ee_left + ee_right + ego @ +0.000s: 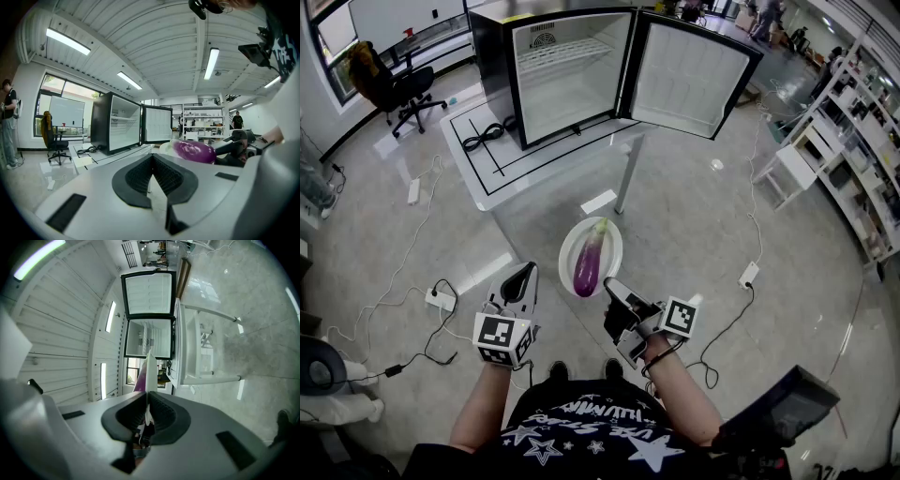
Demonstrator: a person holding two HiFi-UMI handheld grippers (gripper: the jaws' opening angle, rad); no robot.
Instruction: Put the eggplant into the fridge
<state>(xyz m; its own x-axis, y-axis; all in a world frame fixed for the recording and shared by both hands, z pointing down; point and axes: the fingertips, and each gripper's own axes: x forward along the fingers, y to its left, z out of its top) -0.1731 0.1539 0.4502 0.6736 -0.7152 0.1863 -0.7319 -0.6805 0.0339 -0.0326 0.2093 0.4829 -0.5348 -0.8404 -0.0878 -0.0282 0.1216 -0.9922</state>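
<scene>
A purple eggplant (587, 266) with a green stem lies on a white plate (570, 246) held in the air. My right gripper (612, 287) is shut on the plate's near rim; in the right gripper view the plate (150, 365) stands edge-on between the jaws of the right gripper (146, 397), the eggplant (140, 377) beside it. My left gripper (528, 274) hovers left of the plate, shut and holding nothing. From the left gripper (151, 161) the eggplant (194, 151) shows to the right. The black fridge (567, 80) stands open ahead.
The fridge sits on a low white table (487, 161) with a coiled black cable (484, 136); its door (689, 80) swings out right. An office chair (405, 89) stands far left, shelving (853, 141) at right. Cables and power strips (441, 300) lie on the floor.
</scene>
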